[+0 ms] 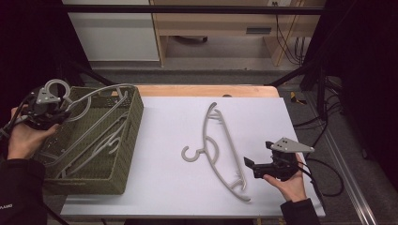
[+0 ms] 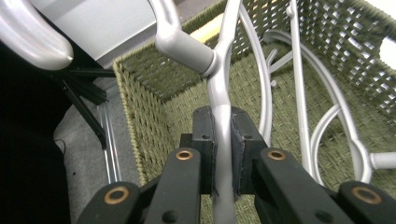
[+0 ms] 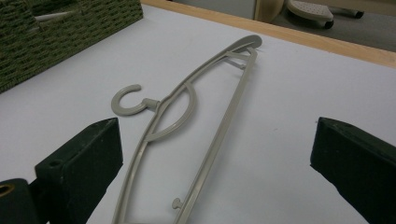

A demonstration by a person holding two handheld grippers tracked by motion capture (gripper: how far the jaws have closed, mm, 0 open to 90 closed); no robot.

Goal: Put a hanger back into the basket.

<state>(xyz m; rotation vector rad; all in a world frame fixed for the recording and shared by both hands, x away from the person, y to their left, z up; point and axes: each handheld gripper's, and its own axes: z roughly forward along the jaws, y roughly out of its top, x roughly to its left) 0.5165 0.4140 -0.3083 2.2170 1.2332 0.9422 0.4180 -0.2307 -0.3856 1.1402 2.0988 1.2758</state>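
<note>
Pinching a grey plastic hanger just below its neck, the left gripper has both black pads pressed flat on the hanger's bar. Hook of that hanger curls up above the gripper; its shoulders slope down into the woven olive basket. Hanger is tilted, one end low inside the basket, hook end raised past the basket's far-left corner. Left hand wraps the gripper body from below, outside the basket's left wall.

More grey hangers lie slantwise on the basket floor, overlapping; exact count cannot be told.

Basket stands at the table's left edge, on the white mat that covers most of the tabletop. Bare wood strip shows along the far edge.

Right gripper: jaws spread wide, nothing between the pads, aimed level over the mat toward a loose hanger. That hanger lies flat near the mat's middle, long axis running from the far edge toward the near-right corner, hook pointing toward the basket. Right gripper sits just beside its near end, apart from it. Right hand cradles the gripper near the near-right corner, cable trailing off the right edge.
</note>
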